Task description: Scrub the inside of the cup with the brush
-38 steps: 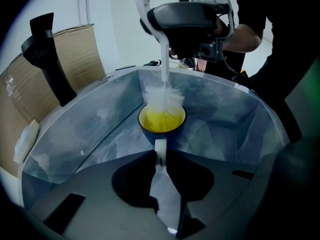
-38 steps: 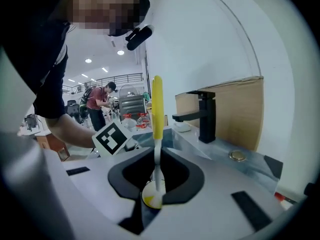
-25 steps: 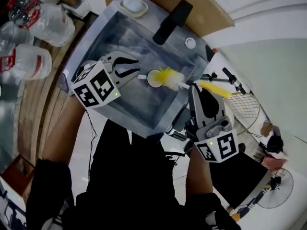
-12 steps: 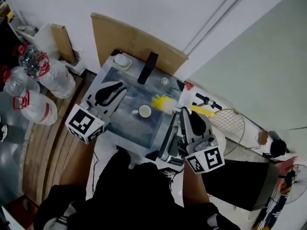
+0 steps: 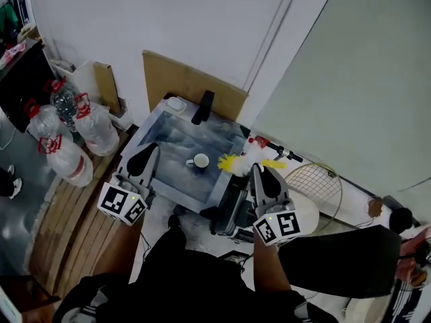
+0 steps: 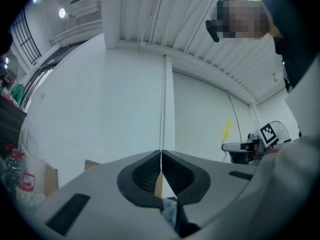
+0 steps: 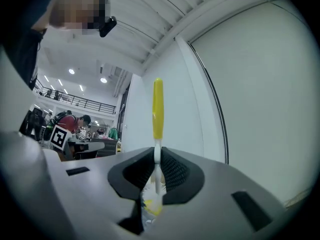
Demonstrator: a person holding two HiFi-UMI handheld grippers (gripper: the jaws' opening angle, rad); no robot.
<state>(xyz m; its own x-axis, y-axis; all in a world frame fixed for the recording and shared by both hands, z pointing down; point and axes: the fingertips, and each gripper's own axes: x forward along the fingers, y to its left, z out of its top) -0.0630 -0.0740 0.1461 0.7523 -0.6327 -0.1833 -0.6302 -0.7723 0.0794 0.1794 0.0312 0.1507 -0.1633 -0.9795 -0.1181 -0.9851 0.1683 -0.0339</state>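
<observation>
A white cup (image 5: 200, 160) stands alone in the steel sink (image 5: 161, 136), upright with its mouth up. My left gripper (image 5: 149, 149) hangs over the sink's left rim, well clear of the cup. Its jaws have just been closing and now meet with nothing between them (image 6: 161, 155). My right gripper (image 5: 260, 169) is off the sink's right edge, shut on the white stem of the brush (image 7: 157, 156). The yellow handle (image 7: 158, 109) sticks out past the jaws. The yellow bristles (image 5: 229, 162) hang over the sink's right rim, to the right of the cup.
A black faucet (image 5: 202, 106) and a white soap dish (image 5: 176, 103) sit at the sink's back edge, with cardboard (image 5: 188, 83) behind. Large water bottles (image 5: 67, 143) stand on the left. A racket (image 5: 316, 184) lies on the right.
Both grippers have lifted up and back from the sink. The left jaws, open beside the cup before, have closed empty. The brush came away from the cup, which stays in the sink.
</observation>
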